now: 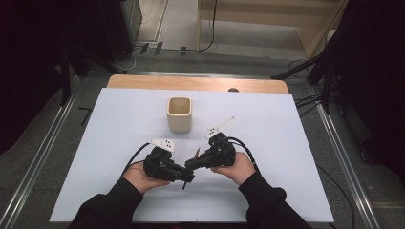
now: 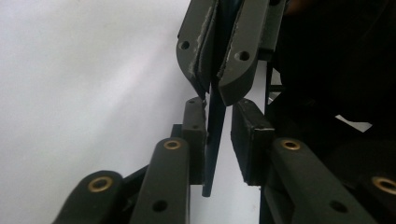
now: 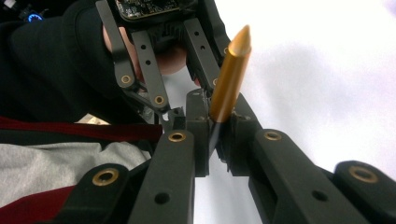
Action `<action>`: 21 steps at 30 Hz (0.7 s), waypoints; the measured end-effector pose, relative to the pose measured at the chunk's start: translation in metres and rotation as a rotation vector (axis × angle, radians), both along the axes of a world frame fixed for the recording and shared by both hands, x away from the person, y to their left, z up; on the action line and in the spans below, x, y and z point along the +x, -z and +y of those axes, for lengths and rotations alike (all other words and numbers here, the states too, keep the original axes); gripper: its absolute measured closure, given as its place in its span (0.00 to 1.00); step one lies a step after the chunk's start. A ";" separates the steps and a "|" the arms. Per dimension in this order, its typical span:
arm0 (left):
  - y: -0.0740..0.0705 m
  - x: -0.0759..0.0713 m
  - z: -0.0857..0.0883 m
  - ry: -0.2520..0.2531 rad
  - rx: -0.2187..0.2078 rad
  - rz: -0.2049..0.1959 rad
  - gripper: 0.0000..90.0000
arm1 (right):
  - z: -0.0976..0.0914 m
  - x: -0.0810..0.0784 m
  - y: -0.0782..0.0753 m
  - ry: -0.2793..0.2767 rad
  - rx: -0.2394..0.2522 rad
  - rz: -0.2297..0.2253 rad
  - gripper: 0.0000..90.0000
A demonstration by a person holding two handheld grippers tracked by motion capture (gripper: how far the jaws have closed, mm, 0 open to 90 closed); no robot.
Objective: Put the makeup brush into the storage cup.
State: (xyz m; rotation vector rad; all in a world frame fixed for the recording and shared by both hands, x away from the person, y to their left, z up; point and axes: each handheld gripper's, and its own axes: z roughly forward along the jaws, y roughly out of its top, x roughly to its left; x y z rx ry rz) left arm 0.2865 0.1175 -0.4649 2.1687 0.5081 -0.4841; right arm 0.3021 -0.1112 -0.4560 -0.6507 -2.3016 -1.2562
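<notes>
A pen with a gold tapered end (image 3: 229, 74) and a thin dark shaft (image 2: 214, 154) hangs over the white table between the two hand-held grippers. My right gripper (image 3: 218, 100) is shut on the pen where gold meets dark. From the opposite side my left gripper (image 2: 218, 105) brackets the dark shaft: the shaft lies against one pad, with a sliver of gap at the other. In the high view the left gripper (image 1: 187, 177) and right gripper (image 1: 192, 163) meet tip to tip near the table's front, the pen (image 1: 196, 152) slanting between them.
A beige, square-mouthed cup (image 1: 179, 114) stands upright behind the grippers at the table's middle. The white table sheet (image 1: 286, 157) extends on both sides. Cables trail from each gripper along the person's dark sleeves.
</notes>
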 end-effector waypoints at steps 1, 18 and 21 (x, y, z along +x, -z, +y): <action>0.000 0.000 0.000 -0.003 0.001 -0.003 0.87 | 0.000 0.000 0.000 0.002 0.005 -0.002 0.92; 0.000 -0.001 -0.001 0.003 0.017 -0.025 0.94 | 0.001 0.000 0.000 0.006 0.014 0.001 0.90; 0.000 -0.002 -0.002 0.001 0.018 -0.025 0.94 | 0.001 0.000 0.000 0.009 0.017 0.002 0.88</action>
